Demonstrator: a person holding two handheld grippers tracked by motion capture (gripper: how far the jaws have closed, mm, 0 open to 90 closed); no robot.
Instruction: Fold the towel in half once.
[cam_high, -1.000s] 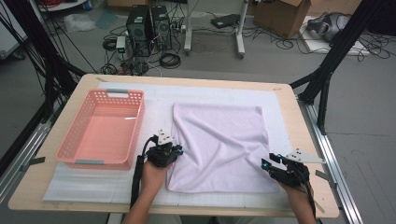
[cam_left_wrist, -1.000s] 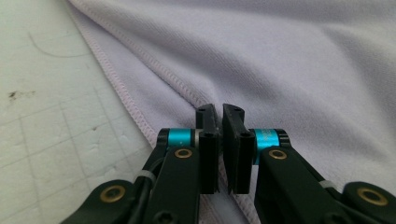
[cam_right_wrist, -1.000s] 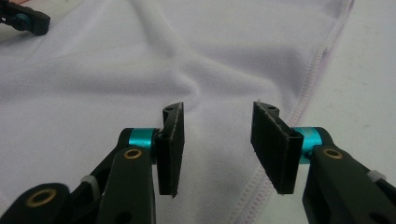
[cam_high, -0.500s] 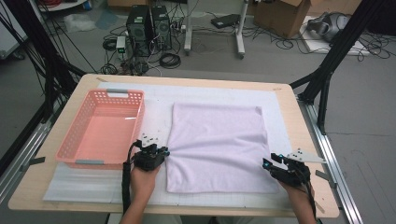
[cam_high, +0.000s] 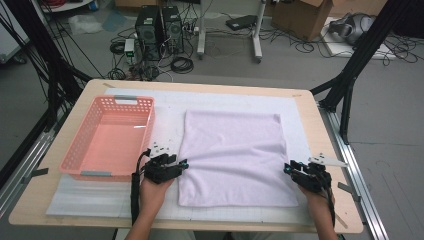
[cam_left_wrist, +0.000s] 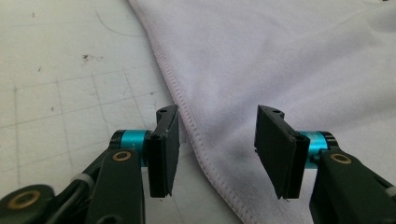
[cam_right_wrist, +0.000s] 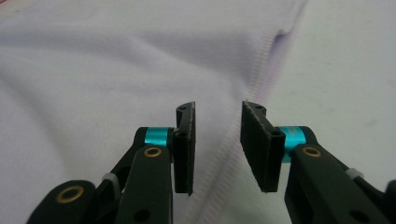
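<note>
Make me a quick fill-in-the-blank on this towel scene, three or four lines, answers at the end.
1. The pale towel lies spread flat to the ___ of the basket.
2. The plastic basket is ___ in colour.
3. The left hand-held gripper has the towel's stitched ___ between its open jaws.
4. The right hand-held gripper sits at the towel's ___ edge in the high view.

Missing words: right; pink; hem; right

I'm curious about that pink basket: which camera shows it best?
The high view: the whole pink basket sits left of the towel. The left and right gripper views look along their jaws at the towel's stitched hems instead.
</note>
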